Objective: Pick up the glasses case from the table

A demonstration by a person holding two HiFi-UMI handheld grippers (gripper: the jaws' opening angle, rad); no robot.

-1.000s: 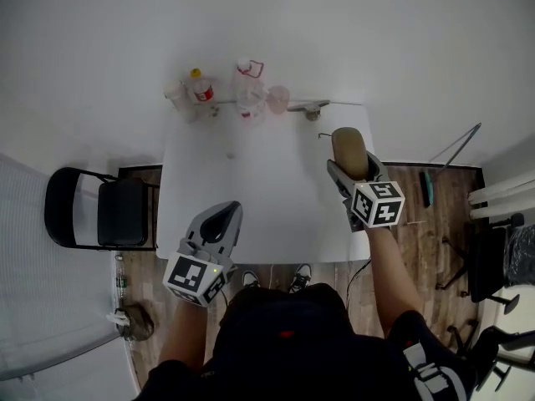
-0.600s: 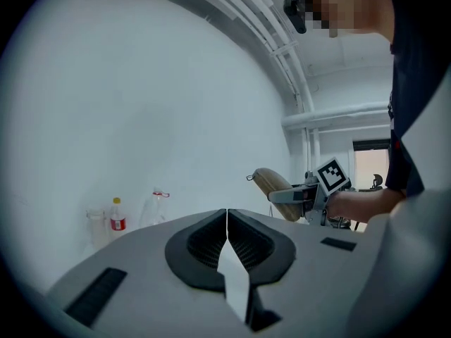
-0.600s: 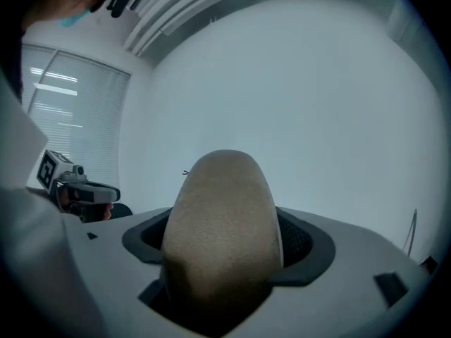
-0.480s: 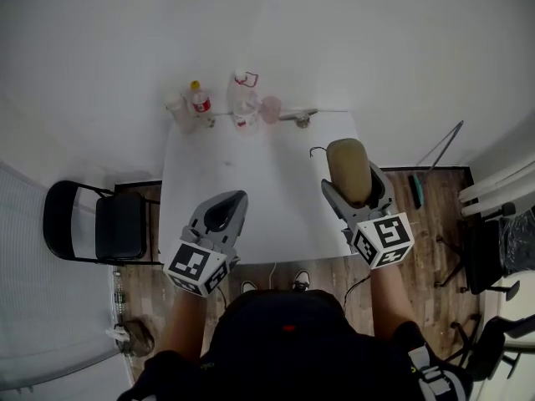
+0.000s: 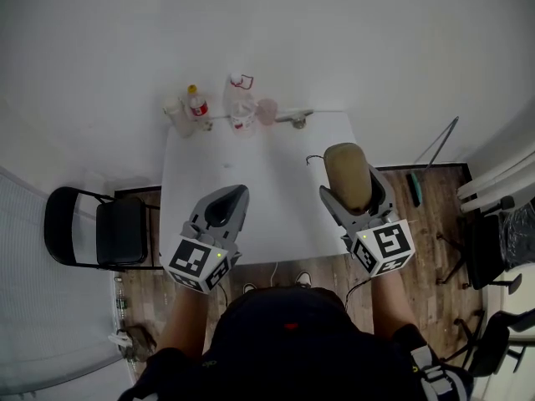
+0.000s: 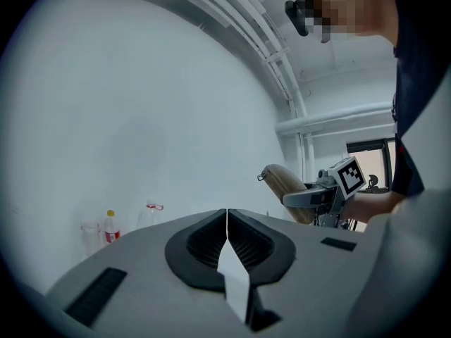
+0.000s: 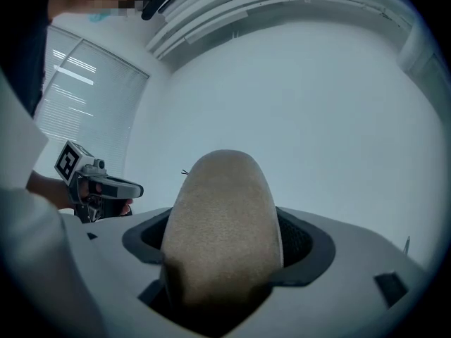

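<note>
Head view: tan glasses case point(image 5: 347, 174) (rounded)

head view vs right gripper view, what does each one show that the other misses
Only the head view shows the white table, the bottles at its far edge and the black chair to the person's left. Only the right gripper view shows the window blinds and ceiling pipes. Both show the tan glasses case clamped between the right gripper's jaws, and the left gripper.

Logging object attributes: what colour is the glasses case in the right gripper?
The glasses case is tan, sandy beige, finely grained; clearest in the right gripper view.
</note>
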